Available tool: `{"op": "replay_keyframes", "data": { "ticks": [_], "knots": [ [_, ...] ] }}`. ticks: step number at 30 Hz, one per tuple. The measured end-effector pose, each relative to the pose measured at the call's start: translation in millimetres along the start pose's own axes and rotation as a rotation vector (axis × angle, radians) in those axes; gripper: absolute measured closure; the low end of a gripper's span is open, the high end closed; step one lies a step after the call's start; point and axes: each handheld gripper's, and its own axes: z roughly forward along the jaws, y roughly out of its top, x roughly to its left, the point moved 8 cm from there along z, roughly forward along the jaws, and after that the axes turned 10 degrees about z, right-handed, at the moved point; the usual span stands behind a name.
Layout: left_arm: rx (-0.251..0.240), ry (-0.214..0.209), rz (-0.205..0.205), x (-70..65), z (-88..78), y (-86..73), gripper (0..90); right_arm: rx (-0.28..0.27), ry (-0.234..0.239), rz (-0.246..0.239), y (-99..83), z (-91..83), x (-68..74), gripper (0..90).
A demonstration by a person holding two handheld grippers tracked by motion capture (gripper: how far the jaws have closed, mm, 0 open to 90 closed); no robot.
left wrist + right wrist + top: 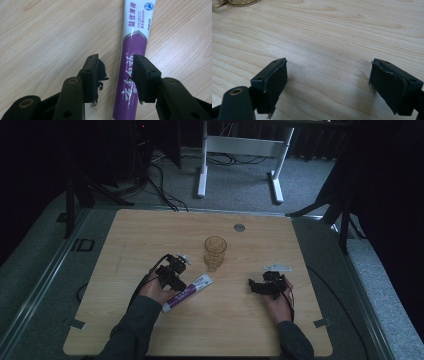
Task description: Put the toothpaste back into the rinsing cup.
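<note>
Two dark sleeves come in from the near edge of the table (125, 235), each hand carrying a black gripper. From above, the left gripper (172, 275) sits over the near end of a purple and white toothpaste tube (187, 292), which lies flat and slanted on the wood, its white end pointing toward an amber glass (215, 252) standing upright just beyond. That high view is too dim and distant to show the jaws; the left gripper view settles it: the left gripper (116, 75) is partly open, straddling the purple part of the tube (132, 47), one pad right at the tube's edge and the other still apart from it, so nothing is clamped. Printed lettering on the white part reads clearly there too. Well apart to the right, the right gripper (263, 285) rests low by the table; the right gripper view shows it (328, 82) spread wide over bare wood, holding nothing, with the glass's base (237, 2) at the far corner.
</note>
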Motion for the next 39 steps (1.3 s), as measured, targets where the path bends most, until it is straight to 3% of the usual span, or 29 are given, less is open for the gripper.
{"op": "replay_keyframes", "data": {
  "ticks": [39],
  "knots": [
    [0.062,-0.070,0.043,-11.3,11.4,6.5,57.4,0.000,0.000,-0.001,0.1,0.0,-0.1,14.7]
  ]
}}
